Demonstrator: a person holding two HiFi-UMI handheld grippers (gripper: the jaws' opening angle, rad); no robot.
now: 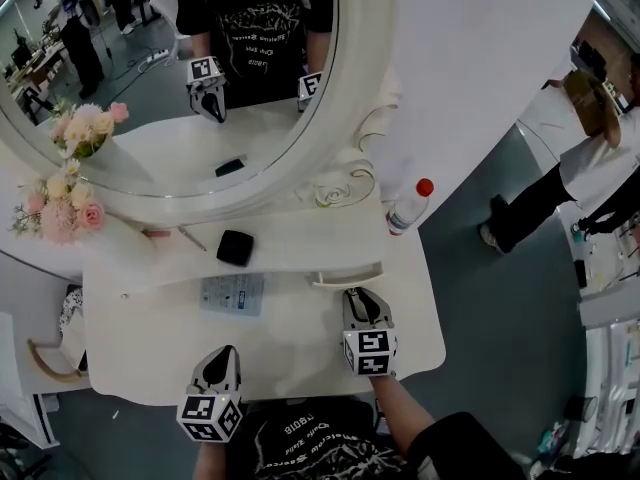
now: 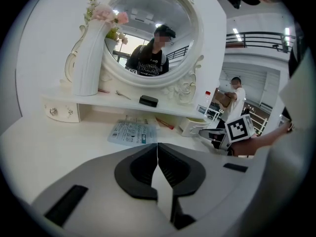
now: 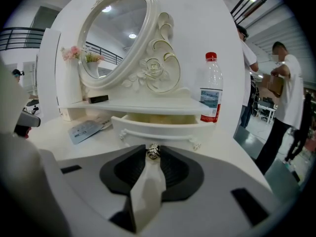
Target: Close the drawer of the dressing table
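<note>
I have the right gripper (image 1: 358,296) clamped on the small metallic knob (image 3: 153,151) at the middle of the white curved-front drawer (image 3: 158,126). The jaw tips pinch the knob from both sides. The drawer stands pulled partway out from under the raised shelf of the white dressing table (image 1: 300,363), and its pale inside shows above the front panel.

My left gripper (image 2: 157,155) hangs over the table's front edge, well to the left of the drawer, with its jaws pressed together and nothing between them.

A clear plastic bottle with a red cap (image 3: 211,90) stands upright just behind the drawer, at its right end. A pale blue printed packet (image 1: 232,293) lies flat on the tabletop just left of the drawer. A small black rectangular box (image 1: 235,247) sits on the shelf, up and to the left of the drawer. Far to the drawer's left stands a tall white vase of pink flowers (image 2: 91,53). The oval mirror in its white carved frame (image 3: 116,33) rises behind the drawer, up and to its left.
</note>
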